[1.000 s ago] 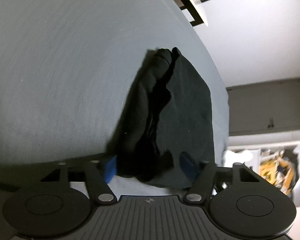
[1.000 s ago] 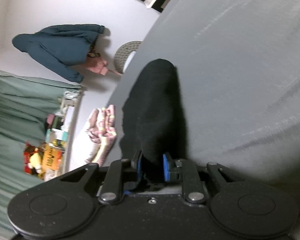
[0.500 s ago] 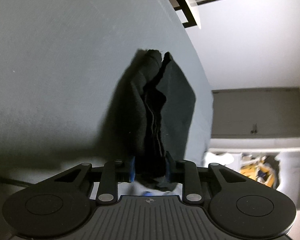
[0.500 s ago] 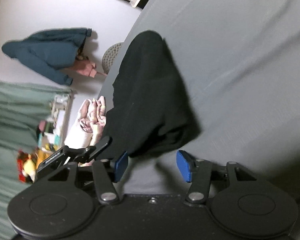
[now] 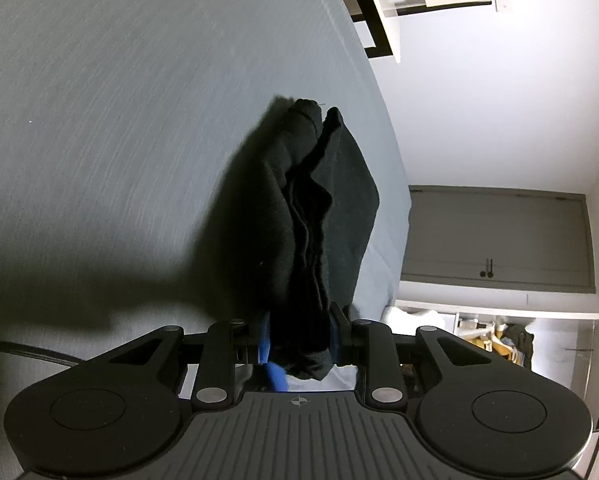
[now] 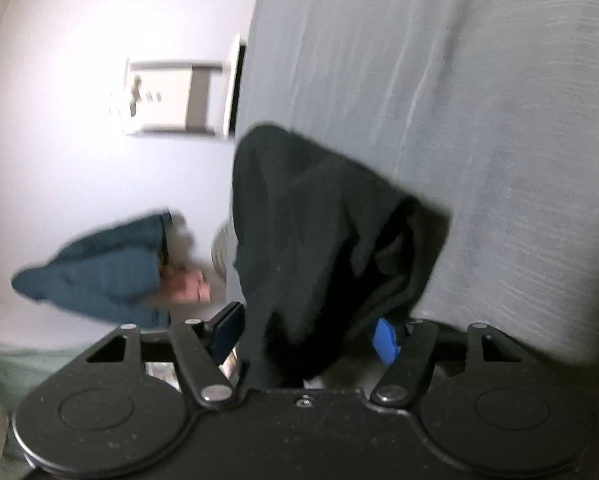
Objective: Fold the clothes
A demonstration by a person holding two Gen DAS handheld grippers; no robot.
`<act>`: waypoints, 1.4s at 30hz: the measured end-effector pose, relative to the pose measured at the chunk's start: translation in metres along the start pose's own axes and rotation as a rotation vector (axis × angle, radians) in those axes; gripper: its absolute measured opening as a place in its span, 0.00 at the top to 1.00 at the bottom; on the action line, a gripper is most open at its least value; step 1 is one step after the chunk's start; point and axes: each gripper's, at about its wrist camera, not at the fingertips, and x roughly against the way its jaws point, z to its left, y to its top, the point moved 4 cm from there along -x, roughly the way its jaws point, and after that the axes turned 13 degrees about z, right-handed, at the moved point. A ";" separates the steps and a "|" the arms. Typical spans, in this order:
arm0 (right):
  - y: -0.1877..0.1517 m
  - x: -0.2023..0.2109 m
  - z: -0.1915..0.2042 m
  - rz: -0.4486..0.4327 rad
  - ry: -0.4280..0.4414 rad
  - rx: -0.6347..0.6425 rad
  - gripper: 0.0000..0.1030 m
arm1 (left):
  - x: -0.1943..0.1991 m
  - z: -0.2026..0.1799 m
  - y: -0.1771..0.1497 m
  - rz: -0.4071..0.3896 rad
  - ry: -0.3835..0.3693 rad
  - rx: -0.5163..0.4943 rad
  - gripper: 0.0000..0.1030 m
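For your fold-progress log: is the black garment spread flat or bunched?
Bunched. The black garment hangs in several layered folds, pinched in the left gripper; nothing lies flat on the grey sheet.

Two wrist fisheyes, both close over the grey bed sheet point(image 5: 139, 120).
Left wrist view: looks forward along its fingers, sheet from 9 to 12 o'clock, cupboard point(image 5: 495, 240) at 3 o'clock. Right wrist view: blurred, sheet from 12 to 3 o'clock, wall at 9 o'clock. Shared: the sheet, the black garment point(image 5: 307, 220) close ahead, and the pale shelf unit point(image 6: 171, 98).
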 end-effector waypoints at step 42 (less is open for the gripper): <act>0.121 0.107 -0.006 0.223 -0.321 0.367 0.68 | -0.127 -0.107 0.029 0.219 0.398 -0.700 0.17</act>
